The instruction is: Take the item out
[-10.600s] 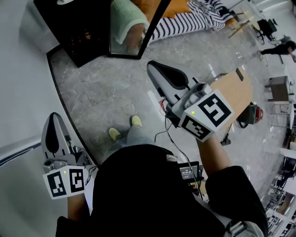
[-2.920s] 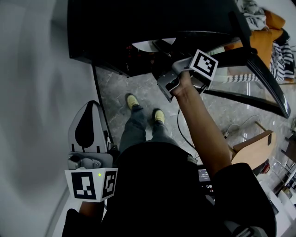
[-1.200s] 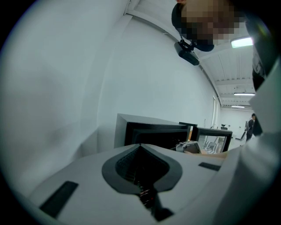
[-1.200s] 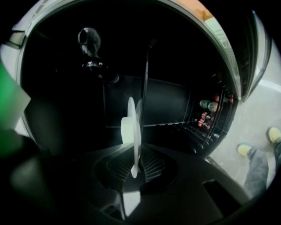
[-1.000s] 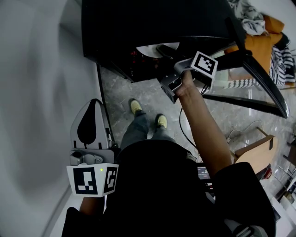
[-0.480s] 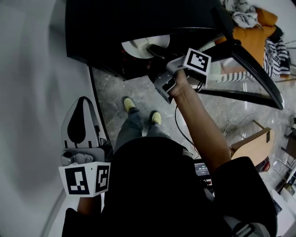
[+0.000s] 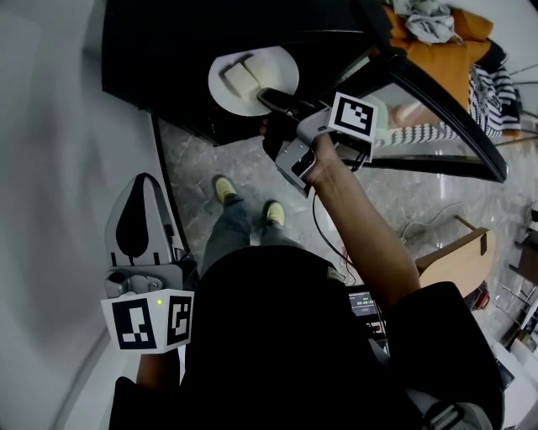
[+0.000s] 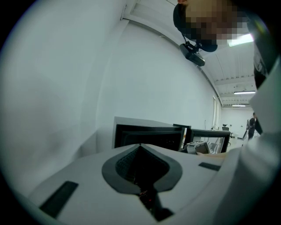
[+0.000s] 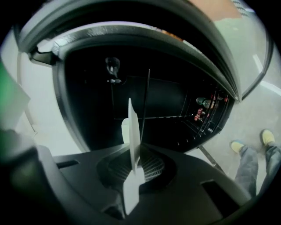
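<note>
A white plate (image 7: 271, 74) carrying pale rectangular food pieces (image 7: 239, 79) hangs just in front of the black oven's (image 7: 168, 42) open cavity. My right gripper (image 7: 269, 97) is shut on the plate's near rim. In the right gripper view the plate (image 9: 133, 127) shows edge-on, clamped between the jaws, with the dark cavity (image 9: 167, 101) behind it. My left gripper (image 7: 139, 180) is held low at the left beside the person's body, shut and holding nothing. It points at a white wall in the left gripper view (image 8: 140, 147).
The oven's glass door (image 7: 445, 109) stands open to the right of my right arm. Below are the person's shoes (image 7: 224, 189) on grey marble floor. An orange sofa with cloths (image 7: 437, 25) is at top right, a wooden table (image 7: 458, 260) at right.
The right gripper has drawn the plate out of the oven toward the person. The plate was mostly inside the cavity a second ago and now shows whole. The left gripper stays put.
</note>
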A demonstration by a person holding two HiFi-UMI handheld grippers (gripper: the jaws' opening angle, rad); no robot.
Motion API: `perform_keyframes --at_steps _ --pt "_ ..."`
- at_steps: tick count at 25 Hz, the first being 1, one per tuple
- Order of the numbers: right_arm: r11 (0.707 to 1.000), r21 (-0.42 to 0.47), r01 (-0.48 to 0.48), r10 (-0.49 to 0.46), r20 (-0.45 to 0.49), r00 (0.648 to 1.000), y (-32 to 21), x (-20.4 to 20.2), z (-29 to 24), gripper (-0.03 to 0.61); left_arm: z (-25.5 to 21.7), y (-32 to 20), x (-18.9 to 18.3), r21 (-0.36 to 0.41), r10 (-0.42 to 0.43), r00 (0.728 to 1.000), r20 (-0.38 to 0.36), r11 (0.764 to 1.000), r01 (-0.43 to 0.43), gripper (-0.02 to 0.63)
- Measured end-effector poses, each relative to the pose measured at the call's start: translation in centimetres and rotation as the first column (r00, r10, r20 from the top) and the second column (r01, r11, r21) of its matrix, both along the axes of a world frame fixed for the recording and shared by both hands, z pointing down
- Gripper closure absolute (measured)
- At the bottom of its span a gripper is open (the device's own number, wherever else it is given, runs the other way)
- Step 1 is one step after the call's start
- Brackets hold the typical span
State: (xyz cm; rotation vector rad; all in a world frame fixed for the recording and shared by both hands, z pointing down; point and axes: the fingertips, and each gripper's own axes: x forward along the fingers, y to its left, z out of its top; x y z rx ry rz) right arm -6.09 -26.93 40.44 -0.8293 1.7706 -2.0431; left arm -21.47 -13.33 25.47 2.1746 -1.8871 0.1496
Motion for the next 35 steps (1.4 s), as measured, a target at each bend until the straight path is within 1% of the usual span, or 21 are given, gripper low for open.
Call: perform_keyframes --at_steps 10,15,19,21,24,26,35 --pt "0.998 0.044 0.035 -0.035 0.010 0.999 5.3 4.2 -3.1 0.549 -0.2 3.4 3.6 0.020 0.018 1.000 0.007 1.000 -0.018 0.607" --pt "0.996 0.086 0.037 -0.039 0.017 0.999 7.7 7.0 -6.0 0.549 -1.0 4.5 5.8 0.044 0.046 0.999 0.016 0.998 -0.046 0.607" --pt "0.995 0.099 0.028 -0.031 0.029 0.999 9.9 8.9 -7.8 0.549 -1.6 5.4 7.4 0.062 0.072 0.997 0.033 0.995 -0.074 0.607" --pt "0.995 0.102 0.021 -0.025 0.031 0.999 11.4 10.6 -9.0 0.549 -2.4 6.5 8.8 0.070 0.077 0.996 0.034 0.994 -0.079 0.607" --pt "0.992 0.126 0.023 -0.028 0.034 0.999 14.6 14.8 -12.6 0.549 -5.2 9.3 12.6 0.082 0.086 0.996 0.040 0.993 -0.089 0.607" --pt "0.989 0.144 0.024 -0.029 0.036 0.999 16.0 16.6 -14.6 0.549 -6.2 10.3 14.2 0.087 0.096 0.995 0.042 0.991 -0.099 0.607" --pt "0.983 0.184 -0.005 0.004 0.002 1.000 16.0 17.0 -15.2 0.549 -2.8 7.5 13.1 0.104 0.144 0.990 0.002 0.984 -0.144 0.607"
